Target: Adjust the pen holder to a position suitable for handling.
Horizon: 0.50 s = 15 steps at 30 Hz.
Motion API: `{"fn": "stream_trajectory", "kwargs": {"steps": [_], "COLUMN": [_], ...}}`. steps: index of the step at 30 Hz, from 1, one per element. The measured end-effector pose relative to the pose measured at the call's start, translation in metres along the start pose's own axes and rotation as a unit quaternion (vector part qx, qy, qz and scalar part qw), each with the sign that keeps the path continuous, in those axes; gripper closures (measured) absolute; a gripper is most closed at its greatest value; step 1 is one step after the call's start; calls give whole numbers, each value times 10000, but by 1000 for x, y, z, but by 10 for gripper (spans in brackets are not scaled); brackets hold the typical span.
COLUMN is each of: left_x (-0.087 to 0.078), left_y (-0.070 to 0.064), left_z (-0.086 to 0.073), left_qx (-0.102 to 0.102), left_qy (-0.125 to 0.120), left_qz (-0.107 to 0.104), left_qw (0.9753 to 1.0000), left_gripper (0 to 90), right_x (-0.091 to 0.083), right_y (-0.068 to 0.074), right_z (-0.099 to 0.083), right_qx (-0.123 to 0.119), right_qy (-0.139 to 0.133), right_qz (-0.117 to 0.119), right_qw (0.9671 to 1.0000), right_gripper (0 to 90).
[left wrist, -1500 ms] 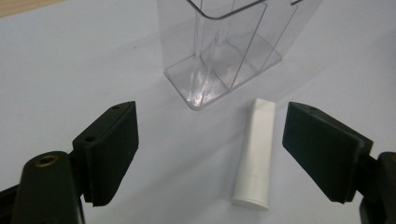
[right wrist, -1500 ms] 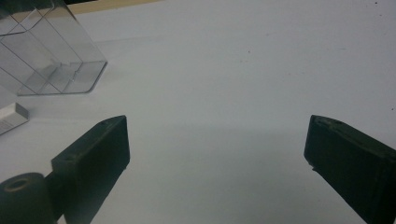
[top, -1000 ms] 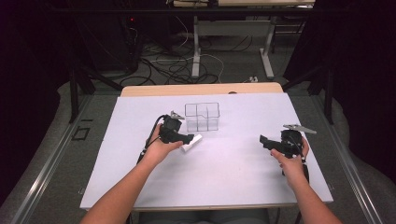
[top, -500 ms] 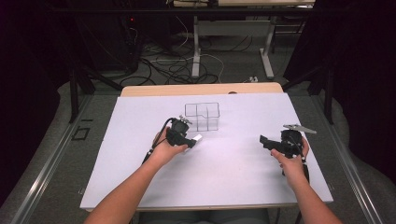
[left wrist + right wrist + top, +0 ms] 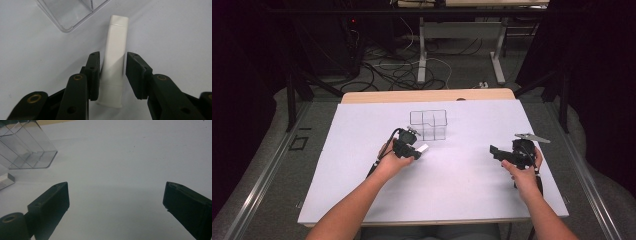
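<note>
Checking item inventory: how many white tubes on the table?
1. The white tube lies between the left gripper jaws, beside the clear organizer. The organizer's compartments look empty; hidden ones seem unlikely.

Clear plastic divided box (image 5: 428, 124) blocks the way just beyond left claw (image 5: 111, 72), close to white flat tube's (image 5: 114, 57) far end. White worktop (image 5: 472, 185) bare btwn claws and around right claw (image 5: 116, 202): free passage.

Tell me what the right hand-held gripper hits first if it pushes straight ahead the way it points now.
Probably nothing soon: the right hand-held gripper, jaws wide open, looks out over bare white table. The clear divided box and the white tube sit off to the left of its line, though depth is hard to judge.
</note>
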<state>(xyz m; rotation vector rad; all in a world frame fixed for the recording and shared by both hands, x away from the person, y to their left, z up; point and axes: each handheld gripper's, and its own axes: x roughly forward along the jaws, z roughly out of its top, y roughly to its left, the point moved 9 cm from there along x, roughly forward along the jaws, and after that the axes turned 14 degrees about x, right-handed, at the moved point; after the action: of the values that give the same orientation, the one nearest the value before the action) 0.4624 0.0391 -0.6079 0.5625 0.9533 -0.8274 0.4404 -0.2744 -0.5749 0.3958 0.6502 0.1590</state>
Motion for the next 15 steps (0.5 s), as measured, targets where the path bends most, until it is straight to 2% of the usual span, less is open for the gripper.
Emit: {"fn": "stream_trajectory", "kwargs": {"steps": [3, 8, 15], "left_x": [0, 2, 2], "left_y": [1, 1, 2], "left_z": [0, 0, 0], "left_qx": [-51, -19, -114], "left_qy": [25, 40, 69], "left_qz": [-23, -16, -51], "left_qw": [10000, 10000, 9999], "left_gripper": [667, 673, 675], "right_x": [0, 0, 0], "right_y": [1, 1, 1], "right_z": [-1, -1, -1], "right_qx": [42, 11, 5], "right_qy": [10, 9, 17], "right_qz": [-2, 5, 4], "right_qw": [10000, 10000, 10000], "right_gripper": [64, 64, 64]}}
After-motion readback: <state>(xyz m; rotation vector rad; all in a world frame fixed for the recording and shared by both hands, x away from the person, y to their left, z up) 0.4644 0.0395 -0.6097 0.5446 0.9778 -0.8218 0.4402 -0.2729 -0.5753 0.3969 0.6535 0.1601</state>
